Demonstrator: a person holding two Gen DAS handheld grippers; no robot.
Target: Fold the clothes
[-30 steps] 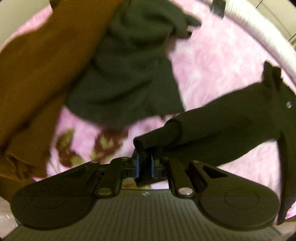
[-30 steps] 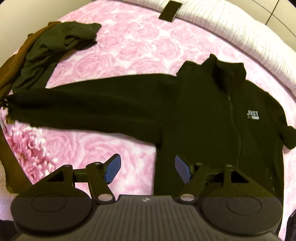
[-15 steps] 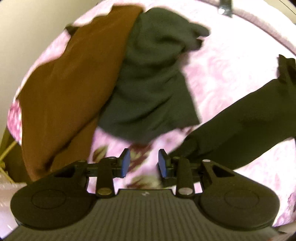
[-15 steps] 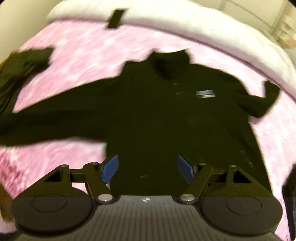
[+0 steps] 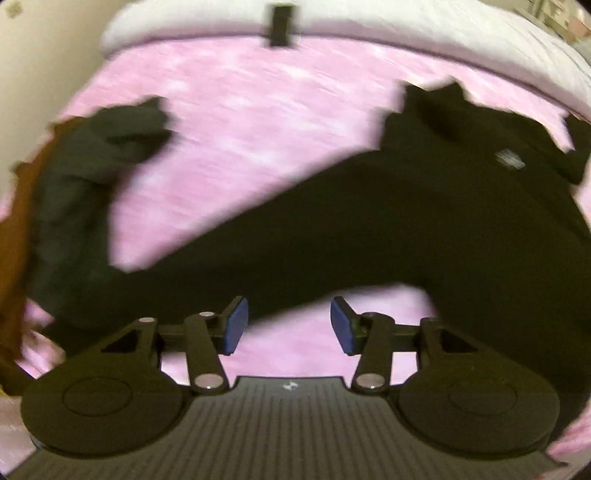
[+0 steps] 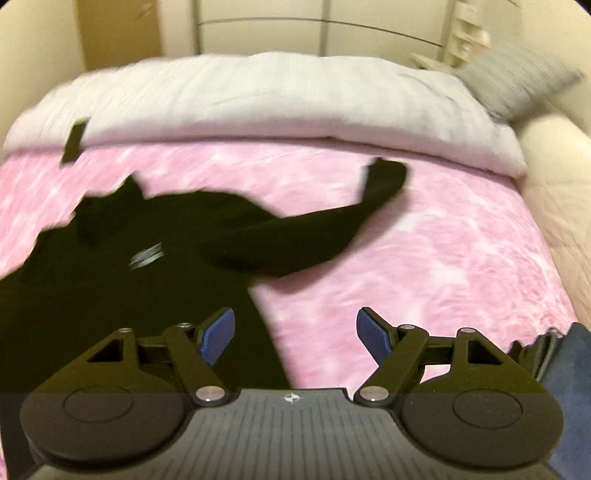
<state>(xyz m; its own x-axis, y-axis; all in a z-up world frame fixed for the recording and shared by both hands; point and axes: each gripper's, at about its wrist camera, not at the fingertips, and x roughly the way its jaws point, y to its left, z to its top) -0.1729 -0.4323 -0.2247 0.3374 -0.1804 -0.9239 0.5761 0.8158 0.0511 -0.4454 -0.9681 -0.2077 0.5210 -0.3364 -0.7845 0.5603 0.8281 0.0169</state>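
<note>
On the pink bed [image 6: 424, 236]: black jacket [image 5: 424, 229] spread flat, sleeves out
Left gripper [image 5: 289, 325] has released the cuff; right gripper [image 6: 295, 336] likewise spread, both empty; folding can follow

three garments show on the bed: one black jacket [image 5: 424, 221] spread flat, one dark green garment [image 5: 85, 177] bunched at the left, and one brown garment [image 5: 14, 240] under it. one pink blanket [image 6: 443, 251] and one white duvet [image 6: 277, 103]. one small dark flat object [image 5: 280, 24] on the duvet. one grey pillow [image 6: 517, 81]. two grippers, left gripper [image 5: 289, 325] and right gripper [image 6: 295, 335].
</note>
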